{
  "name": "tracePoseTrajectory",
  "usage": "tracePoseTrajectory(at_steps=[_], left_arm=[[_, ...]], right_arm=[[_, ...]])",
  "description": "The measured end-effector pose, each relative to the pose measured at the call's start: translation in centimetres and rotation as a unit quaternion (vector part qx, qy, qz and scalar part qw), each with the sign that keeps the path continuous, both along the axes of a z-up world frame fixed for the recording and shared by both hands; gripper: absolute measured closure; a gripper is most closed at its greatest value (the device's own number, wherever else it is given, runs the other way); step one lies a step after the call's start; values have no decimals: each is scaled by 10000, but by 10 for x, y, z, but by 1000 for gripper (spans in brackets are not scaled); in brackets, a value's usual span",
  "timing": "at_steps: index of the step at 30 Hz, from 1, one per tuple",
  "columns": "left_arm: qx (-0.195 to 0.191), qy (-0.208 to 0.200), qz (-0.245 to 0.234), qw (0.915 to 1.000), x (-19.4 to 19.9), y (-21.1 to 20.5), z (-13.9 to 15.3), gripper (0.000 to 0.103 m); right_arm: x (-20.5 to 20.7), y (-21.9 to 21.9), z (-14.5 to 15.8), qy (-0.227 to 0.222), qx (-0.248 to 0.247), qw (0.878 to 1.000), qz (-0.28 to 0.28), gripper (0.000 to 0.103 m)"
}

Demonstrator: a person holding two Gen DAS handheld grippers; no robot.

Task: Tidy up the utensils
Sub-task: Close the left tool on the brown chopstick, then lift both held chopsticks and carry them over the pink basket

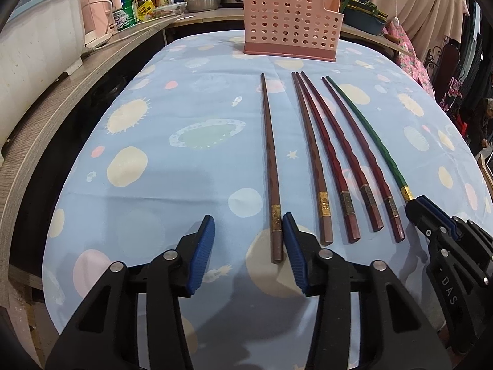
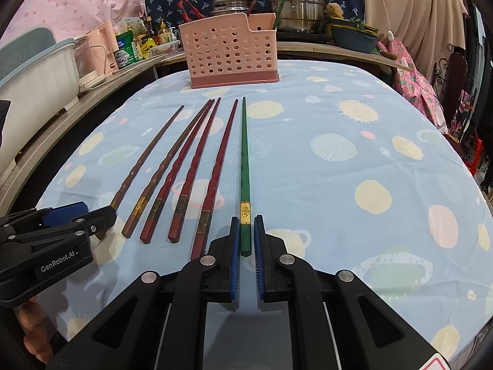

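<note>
Right wrist view only: chopsticks already standing in the pink perforated plastic holder [image 2: 229, 58] at the far end of the surface [image 2: 339, 166]. Six chopsticks flat in a row: two brown, three dark red, one green [image 2: 245, 166], twisted shafts, metallic bands. Right hand-held gripper [image 2: 246, 237] clamped on the green one's butt. Left hand-held gripper [image 1: 248, 231] apart, the leftmost brown chopstick [image 1: 271, 166] just beside its right pad.

Ahead of my right tool [image 2: 246, 231] the bench [image 2: 339, 123] lies open up to the pink holder [image 2: 229, 55]. To its left, five chopsticks [image 2: 185, 166] and my left tool [image 2: 89, 215] crowd the cloth.
</note>
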State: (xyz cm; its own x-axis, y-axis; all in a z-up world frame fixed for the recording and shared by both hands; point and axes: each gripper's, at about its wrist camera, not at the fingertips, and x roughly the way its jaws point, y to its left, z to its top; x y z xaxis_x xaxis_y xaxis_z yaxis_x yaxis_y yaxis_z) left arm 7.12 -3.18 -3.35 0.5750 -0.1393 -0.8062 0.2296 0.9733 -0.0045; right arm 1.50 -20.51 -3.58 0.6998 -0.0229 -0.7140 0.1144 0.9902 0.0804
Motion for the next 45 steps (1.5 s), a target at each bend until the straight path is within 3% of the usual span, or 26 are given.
tracePoseTrajectory(at_steps=[10, 22, 35, 45], left_arm=[[61, 201, -7, 9998, 5, 1, 3, 94], [-90, 245, 56, 9996, 11, 15, 37, 96], [-589, -322, 285, 9973, 46, 29, 121, 96], [-818, -638, 352, 9940, 90, 28, 167, 96]], right_arm=[[0, -1, 3, 155, 138, 9998, -28, 96], [1, -12, 42, 41, 379, 9993, -20, 96], [36, -52, 135, -819, 547, 9949, -230, 96], [80, -77, 173, -1185, 753, 9896, -302, 96]])
